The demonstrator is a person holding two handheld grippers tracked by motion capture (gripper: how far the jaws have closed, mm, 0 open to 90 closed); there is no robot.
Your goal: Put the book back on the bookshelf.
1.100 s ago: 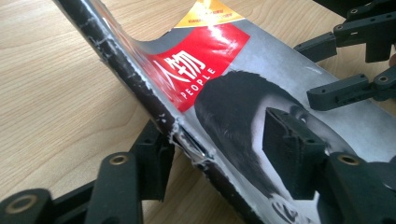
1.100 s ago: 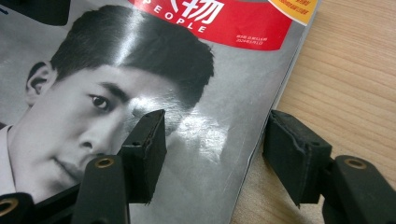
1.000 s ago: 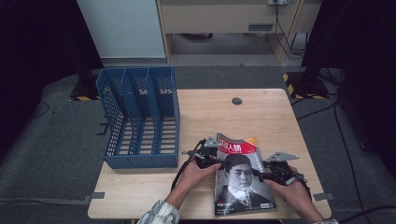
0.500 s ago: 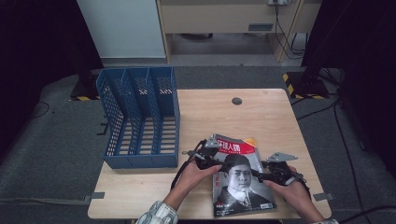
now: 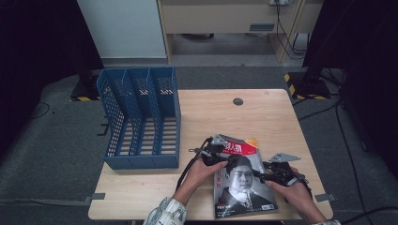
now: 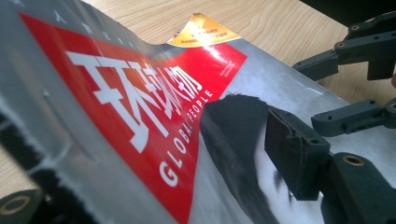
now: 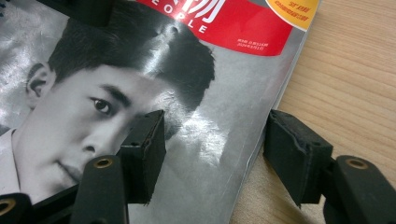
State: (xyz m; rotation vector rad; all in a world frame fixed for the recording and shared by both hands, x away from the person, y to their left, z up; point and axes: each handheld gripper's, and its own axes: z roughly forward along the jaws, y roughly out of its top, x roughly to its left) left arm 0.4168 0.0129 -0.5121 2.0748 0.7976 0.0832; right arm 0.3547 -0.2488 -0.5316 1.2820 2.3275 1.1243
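A glossy magazine [image 5: 241,180] with a grey cover, a black-and-white portrait and a red title band lies at the near edge of the light wooden table [image 5: 263,112], at about six o'clock on its top, slightly right of centre. The right gripper [image 5: 263,174], black with a grey three-cornered plate, sits at the magazine's three o'clock edge; in the right gripper view its jaws straddle that edge, one pad over the cover and the other [image 7: 295,156] over bare wood just beside it, standing apart with no pressure on the paper that can be seen. The left gripper [image 5: 220,157], held in the person's left hand [image 5: 199,171], is at the magazine's ten o'clock corner. In the left gripper view the cover [image 6: 154,116] bows upward between its jaws, one pad [image 6: 292,156] resting over the portrait's dark hair while the other jaw lies under the lifted left edge; its jaws have just been closing with the magazine between them, though whether the pads now press on it cannot be told. The magazine's far corner, with an orange sticker [image 6: 203,31], curls up off the wood. Farther off, at about ten o'clock on the table, stands a blue perforated plastic file rack [image 5: 141,117] with three slots, well apart from the magazine. At twelve o'clock near the far edge is a small dark round grommet [image 5: 238,101].
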